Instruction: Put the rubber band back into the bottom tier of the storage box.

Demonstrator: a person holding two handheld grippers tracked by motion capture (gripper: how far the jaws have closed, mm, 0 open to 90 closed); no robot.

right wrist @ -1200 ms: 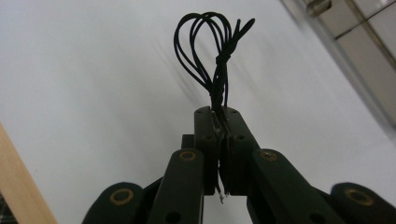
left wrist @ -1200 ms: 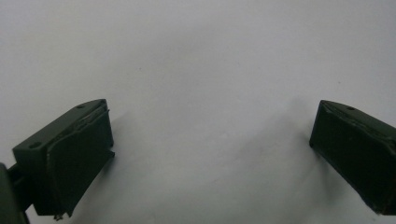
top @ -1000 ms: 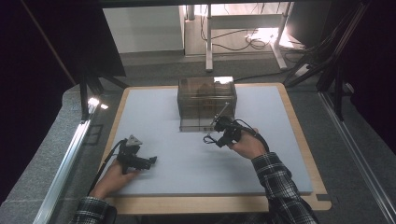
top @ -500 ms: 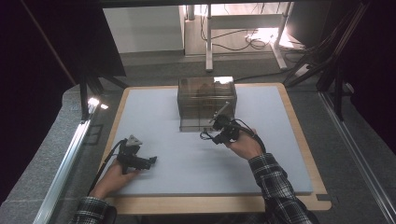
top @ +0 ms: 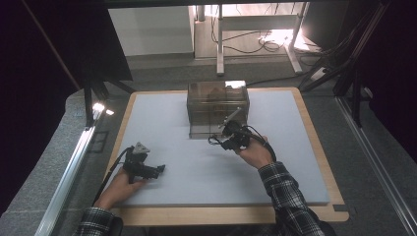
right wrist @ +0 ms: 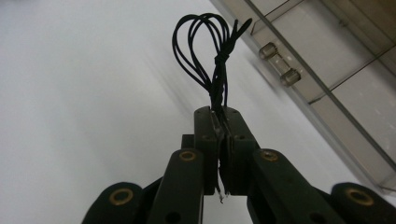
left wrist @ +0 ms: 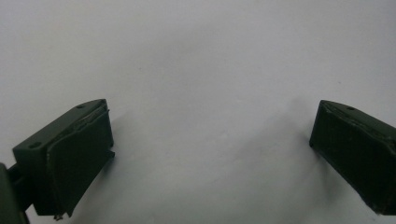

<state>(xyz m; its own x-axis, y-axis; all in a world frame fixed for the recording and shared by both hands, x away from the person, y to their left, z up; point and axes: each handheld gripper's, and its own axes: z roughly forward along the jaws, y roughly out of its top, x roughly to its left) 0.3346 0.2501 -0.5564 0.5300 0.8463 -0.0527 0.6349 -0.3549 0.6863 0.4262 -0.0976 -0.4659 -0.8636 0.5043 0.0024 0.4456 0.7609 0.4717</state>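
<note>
My right gripper is shut on a tied bundle of thin black wire, whose loops stick out past the jaw tips. From above, the right gripper hovers just in front of a clear smoked drawer box, with the wire at its tip. One drawer face with a small clear knob lies close to the right of the wire. My left gripper rests on the grey mat at the front left. Its jaws stand wide apart with only mat between them.
The mat lies on a wooden board with a raised edge all round. Black frame posts stand at the left, and more posts at the right. Cables trail from both grippers toward the person's sleeves.
</note>
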